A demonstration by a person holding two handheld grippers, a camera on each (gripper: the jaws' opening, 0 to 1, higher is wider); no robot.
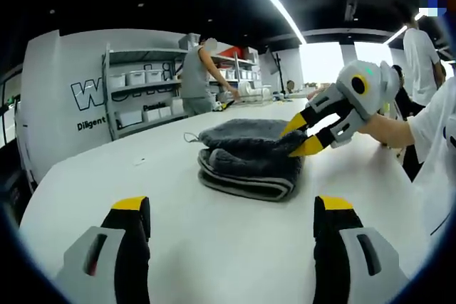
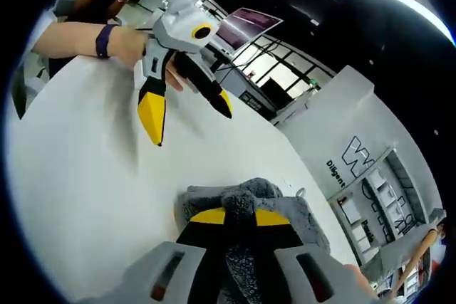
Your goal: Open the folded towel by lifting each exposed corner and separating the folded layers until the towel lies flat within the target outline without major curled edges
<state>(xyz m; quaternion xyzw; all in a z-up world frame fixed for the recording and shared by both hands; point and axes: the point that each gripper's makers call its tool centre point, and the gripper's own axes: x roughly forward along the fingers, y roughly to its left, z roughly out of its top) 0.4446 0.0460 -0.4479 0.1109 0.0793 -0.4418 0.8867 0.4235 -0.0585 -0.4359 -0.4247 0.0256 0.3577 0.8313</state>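
A grey folded towel (image 1: 246,158) lies in thick layers on the white table (image 1: 178,247), a little ahead of my left gripper (image 1: 231,208). The left gripper's jaws stand wide apart with nothing between them. My right gripper (image 1: 303,137) reaches in from the right, its yellow tips at the towel's upper right edge. In the right gripper view a bunch of the towel (image 2: 242,201) sits pinched between the jaws of my right gripper (image 2: 240,217). My left gripper (image 2: 187,120) hangs open above the table (image 2: 85,197), held in a hand.
A thin cable (image 1: 189,137) lies on the table just left of the towel. Shelves with white bins (image 1: 142,94) and a standing person (image 1: 199,76) are at the back. More people (image 1: 420,62) stand at the right. A monitor (image 2: 249,25) stands past the table's far edge.
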